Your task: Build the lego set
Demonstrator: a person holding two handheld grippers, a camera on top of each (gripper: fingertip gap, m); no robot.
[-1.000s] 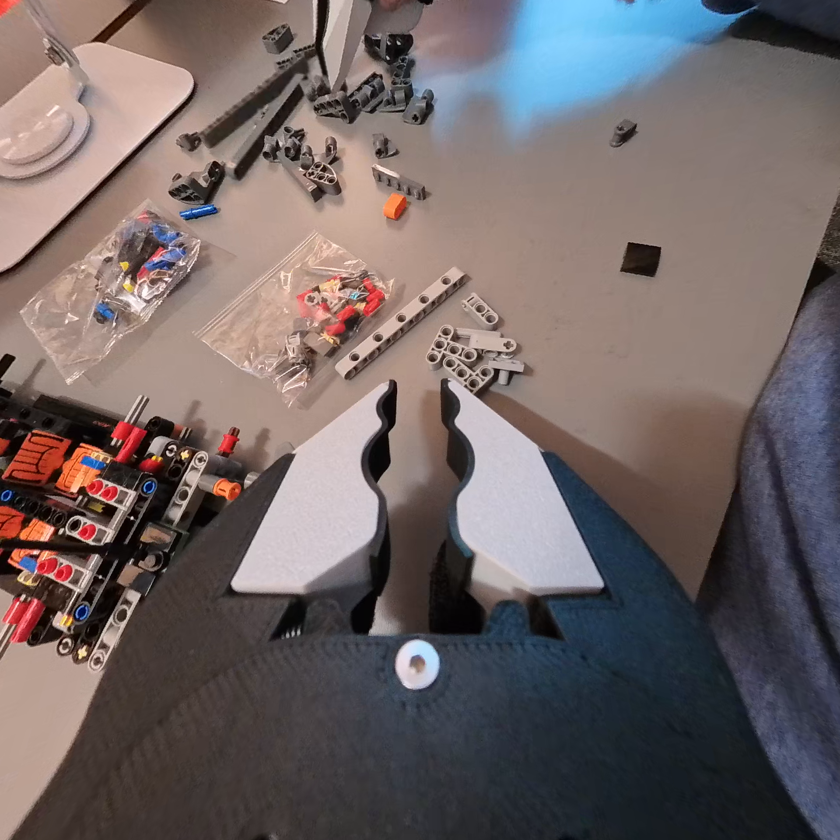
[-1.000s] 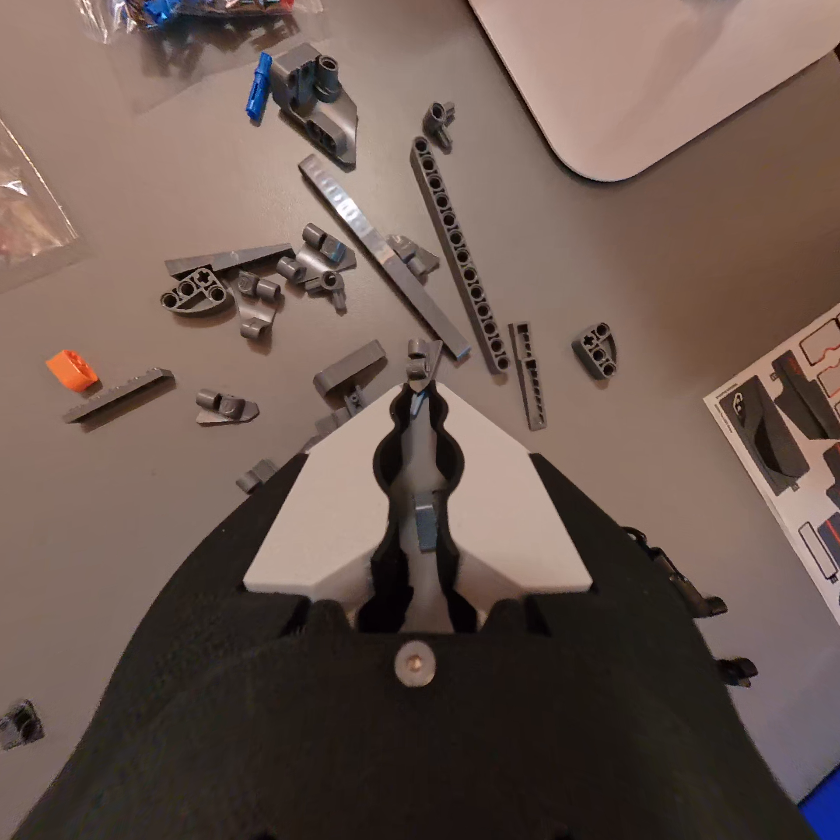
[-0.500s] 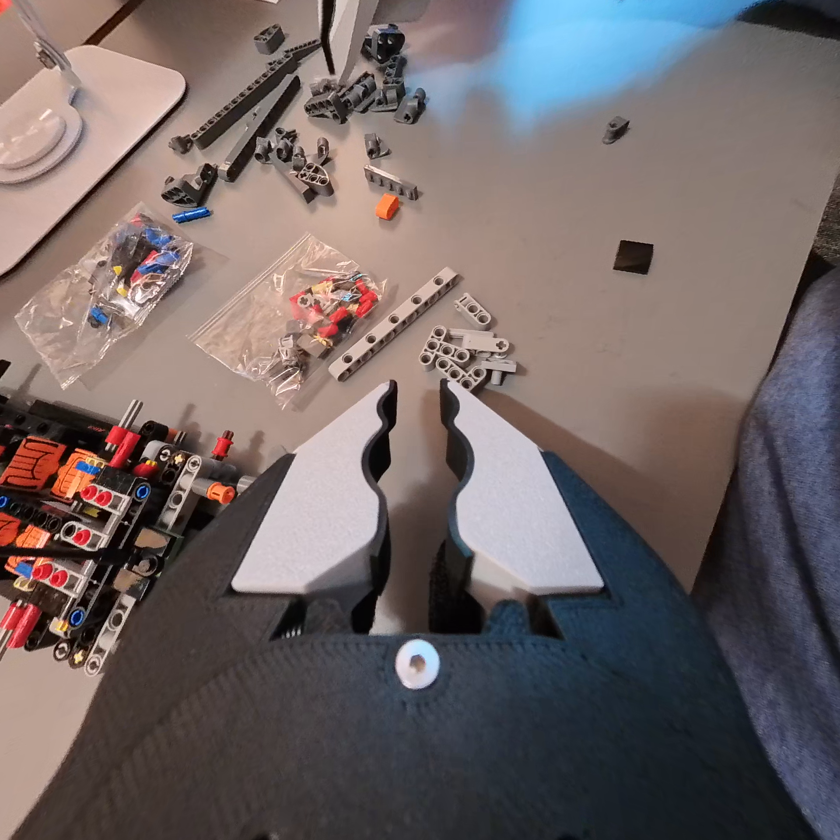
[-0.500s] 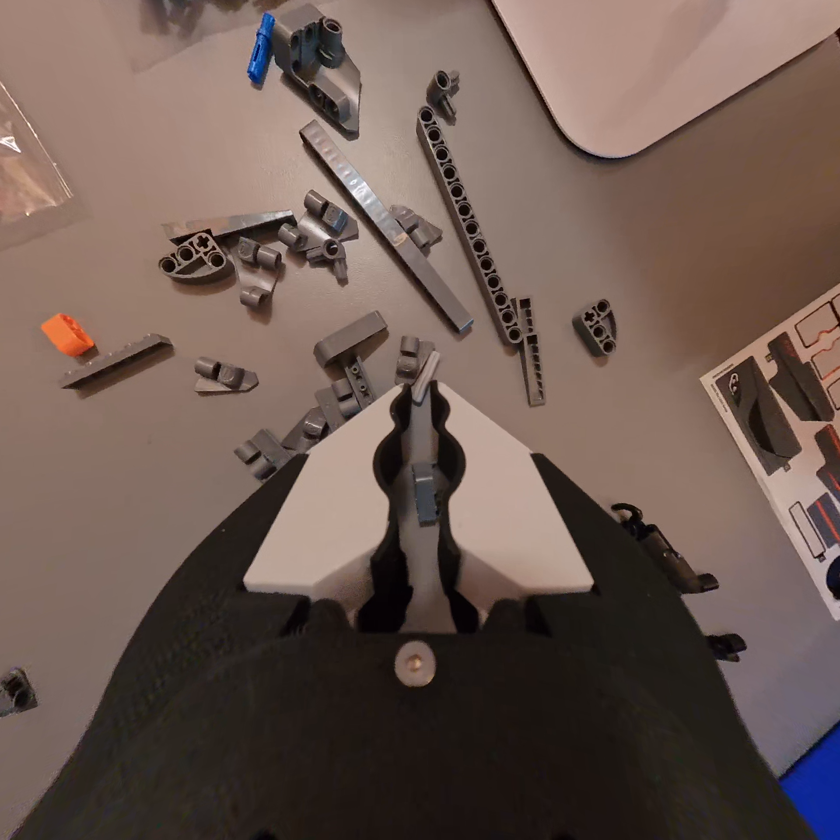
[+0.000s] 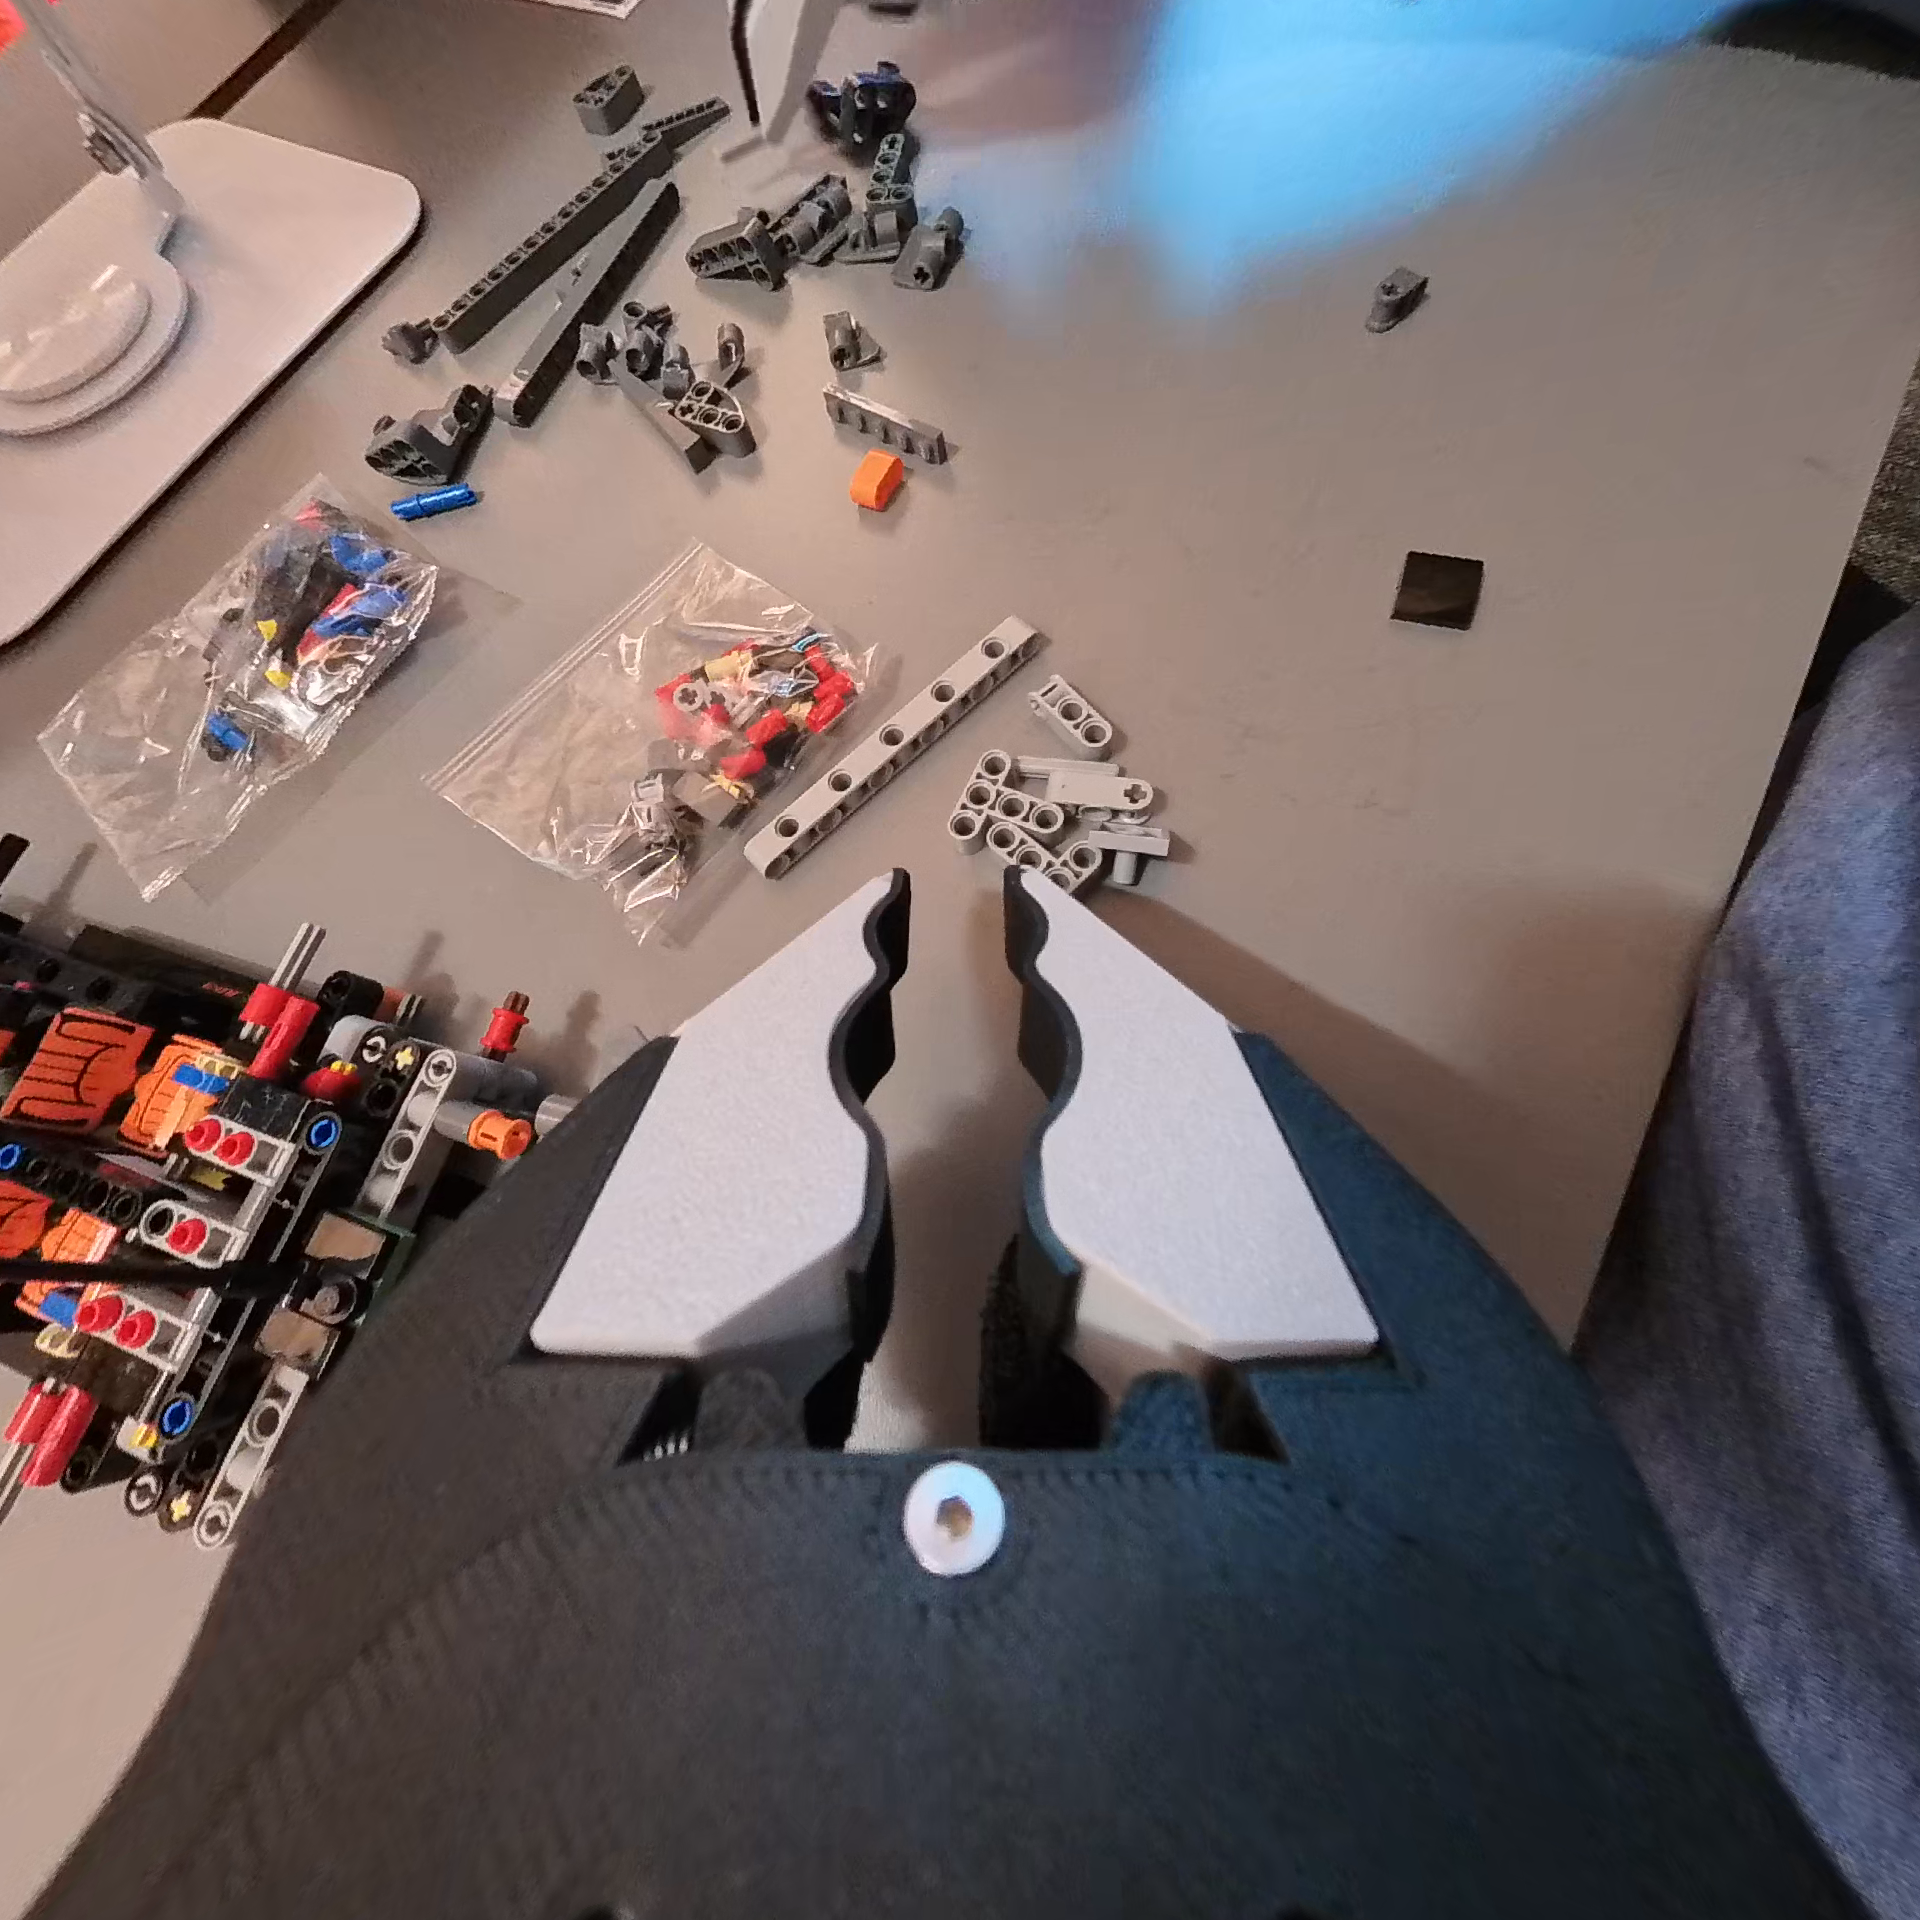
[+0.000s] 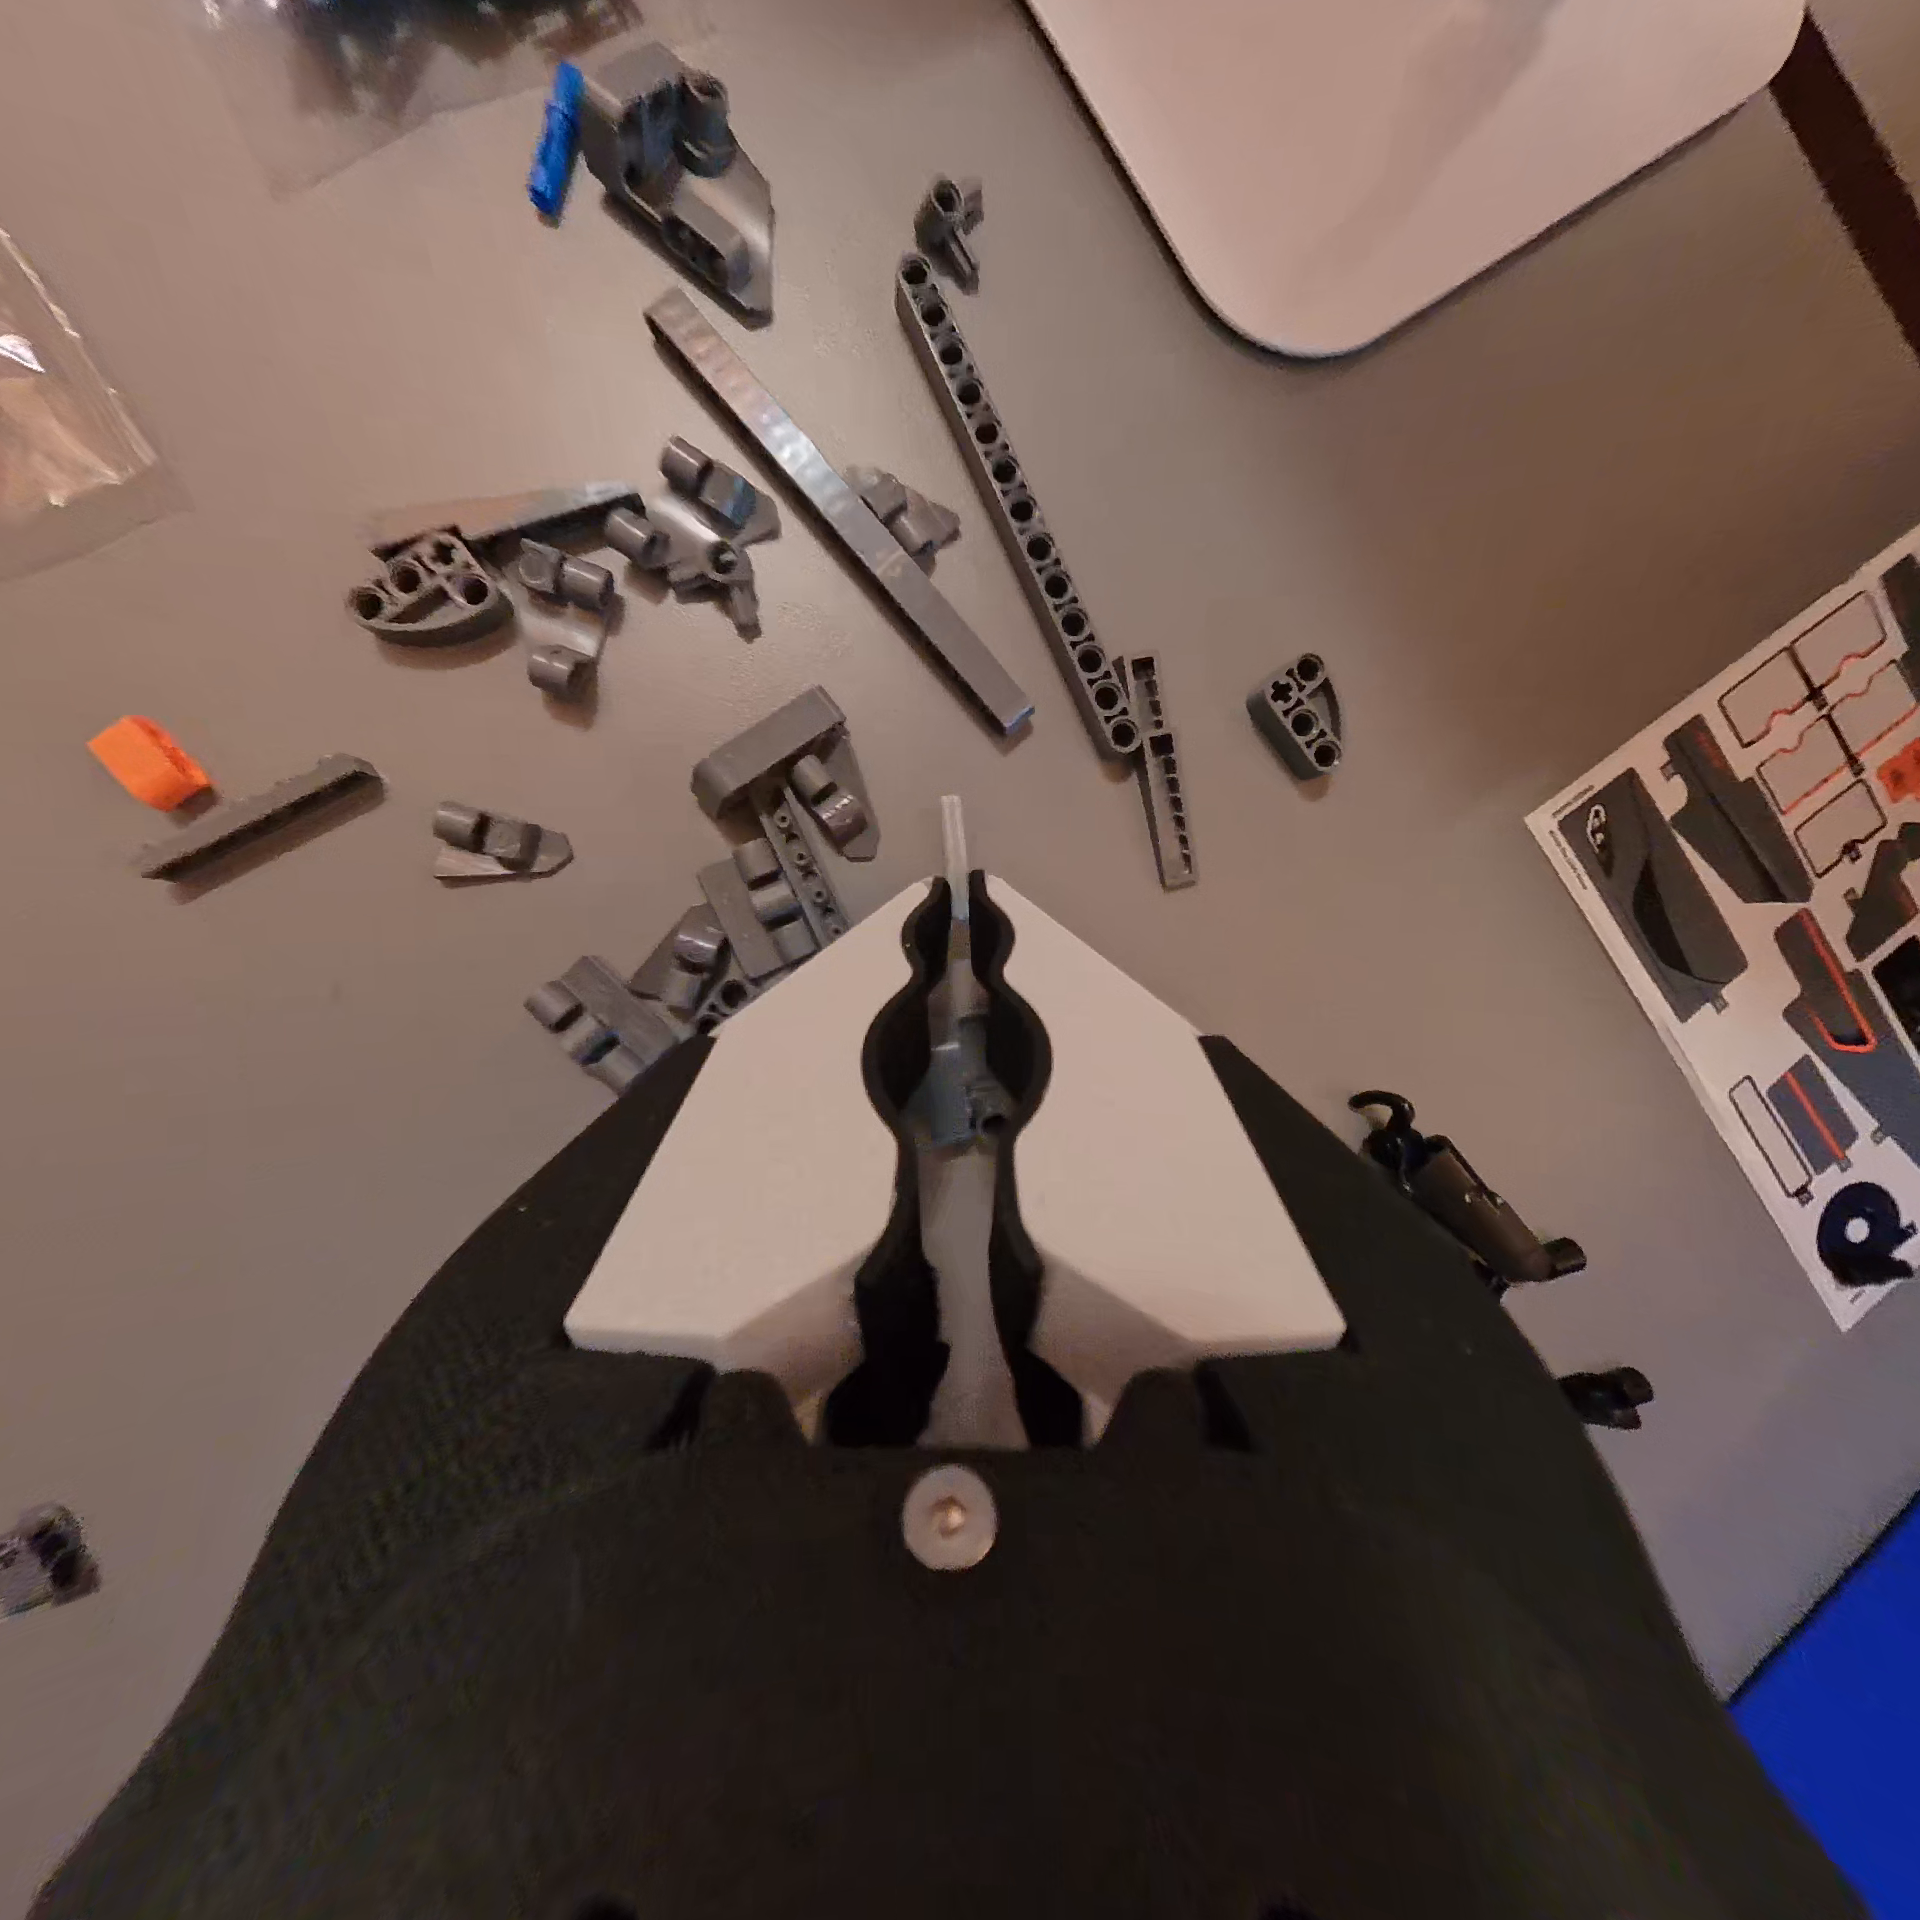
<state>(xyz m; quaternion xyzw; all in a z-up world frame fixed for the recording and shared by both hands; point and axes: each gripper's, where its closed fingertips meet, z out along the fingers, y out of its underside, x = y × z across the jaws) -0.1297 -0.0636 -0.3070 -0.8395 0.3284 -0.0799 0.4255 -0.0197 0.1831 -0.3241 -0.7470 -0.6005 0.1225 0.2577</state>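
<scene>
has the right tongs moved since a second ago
Yes. The right tongs, shut on a small grey piece, drew back from the long holed beam, whose near end now lies farther ahead.

Grey matte tabletop [image 5: 1195, 582]. Dark grey plastic pieces [image 5: 717, 312] at 12 o'clock, small orange curved brick [image 5: 876, 481], blue pin [image 5: 434, 503], light grey holed beam [image 5: 899, 743]. Black-orange-red built model [image 5: 156, 1174] at 9 o'clock. White sticker sheet [image 6: 1766, 997] with grey-orange shapes at 3 o'clock.
</scene>
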